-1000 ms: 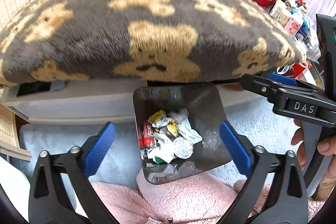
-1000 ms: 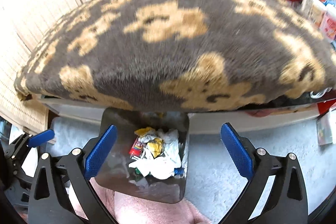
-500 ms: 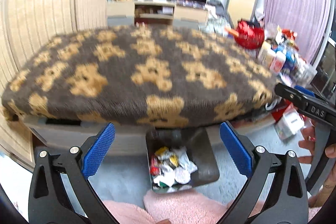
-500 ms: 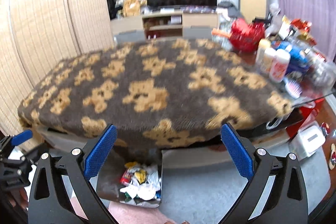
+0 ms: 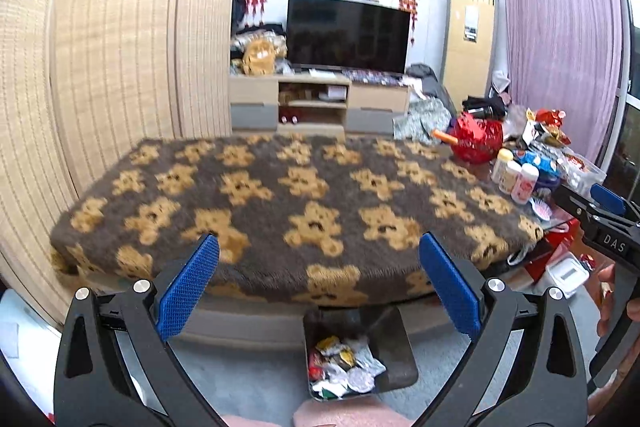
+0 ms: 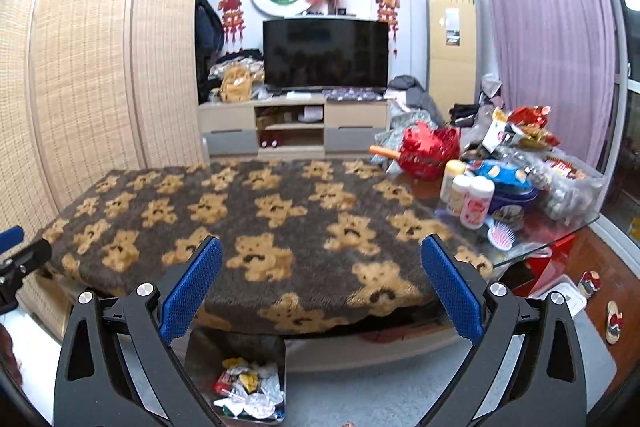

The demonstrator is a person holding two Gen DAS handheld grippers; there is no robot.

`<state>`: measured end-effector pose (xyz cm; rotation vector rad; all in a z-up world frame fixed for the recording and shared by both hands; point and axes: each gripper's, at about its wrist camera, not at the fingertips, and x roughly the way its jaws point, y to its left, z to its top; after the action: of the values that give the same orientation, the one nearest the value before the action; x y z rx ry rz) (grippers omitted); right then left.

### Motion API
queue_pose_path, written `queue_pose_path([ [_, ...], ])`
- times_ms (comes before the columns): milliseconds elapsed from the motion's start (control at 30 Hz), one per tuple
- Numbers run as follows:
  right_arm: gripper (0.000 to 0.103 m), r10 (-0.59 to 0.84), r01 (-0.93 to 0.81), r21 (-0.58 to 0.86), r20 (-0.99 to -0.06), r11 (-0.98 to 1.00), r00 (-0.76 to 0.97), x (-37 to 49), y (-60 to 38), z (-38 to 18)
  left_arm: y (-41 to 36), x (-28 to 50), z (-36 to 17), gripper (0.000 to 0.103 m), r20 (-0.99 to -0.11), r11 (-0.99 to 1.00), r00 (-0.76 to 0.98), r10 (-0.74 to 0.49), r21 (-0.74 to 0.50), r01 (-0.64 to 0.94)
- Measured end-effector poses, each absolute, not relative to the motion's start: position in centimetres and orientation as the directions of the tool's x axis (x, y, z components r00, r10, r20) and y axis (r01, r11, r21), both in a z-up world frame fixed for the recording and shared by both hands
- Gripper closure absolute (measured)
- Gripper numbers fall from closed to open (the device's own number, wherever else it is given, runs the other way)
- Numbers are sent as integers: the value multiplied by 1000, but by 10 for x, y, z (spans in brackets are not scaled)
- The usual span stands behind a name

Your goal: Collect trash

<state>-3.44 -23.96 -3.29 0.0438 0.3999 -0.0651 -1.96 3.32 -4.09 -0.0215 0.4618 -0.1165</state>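
Bin (image 5: 394, 347) of wrappers (image 5: 342, 367) at 6 o'clock, below blanket (image 5: 304, 203); left gripper (image 5: 319, 287) and right gripper (image 6: 321, 287) both spread wide, holding nothing.

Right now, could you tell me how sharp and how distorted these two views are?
Left wrist view: the bear-print blanket is softly blurred, the folding screen bows with fisheye curvature, and the left hand-held gripper is crisp. Right wrist view: similar curvature, the trash bin is slightly soft, and the television is reasonably sharp.
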Motion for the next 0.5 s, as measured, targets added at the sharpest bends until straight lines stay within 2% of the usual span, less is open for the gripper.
queue_pose_path([
  [267, 3, -89, 108, 30, -373, 994, 924, -47, -241, -24, 30, -34, -24, 8, -387, 994, 915, -110, -22, 110],
  [500, 3, -96, 115, 29, -375, 993, 922, -50, -241, -23, 29, -37, -22, 8, -376, 992, 919, -121, -30, 119],
])
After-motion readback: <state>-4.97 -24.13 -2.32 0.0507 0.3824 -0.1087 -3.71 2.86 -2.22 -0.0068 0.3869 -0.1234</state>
